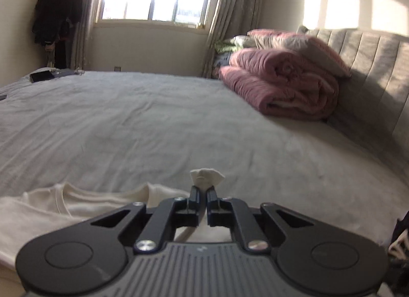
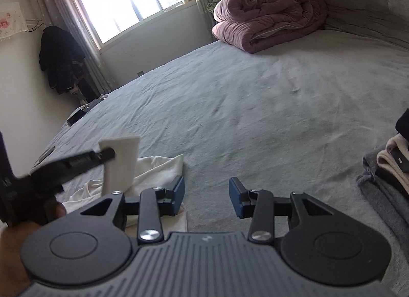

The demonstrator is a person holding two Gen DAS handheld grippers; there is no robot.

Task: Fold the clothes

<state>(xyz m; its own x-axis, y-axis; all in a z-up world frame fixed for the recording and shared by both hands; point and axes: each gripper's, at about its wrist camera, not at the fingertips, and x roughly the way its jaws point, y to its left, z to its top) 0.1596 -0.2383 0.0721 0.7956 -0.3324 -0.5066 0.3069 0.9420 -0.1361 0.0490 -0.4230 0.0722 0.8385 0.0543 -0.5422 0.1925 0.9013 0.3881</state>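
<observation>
- On the grey bed, a cream garment is spread at the near edge.
- A bunched tip of the cream garment is pinched between the closed jaws of the left gripper.
- The right gripper is held with jaws apart, nothing between them.
- What seems a pile of folded clothes lies blurred at the right.
</observation>
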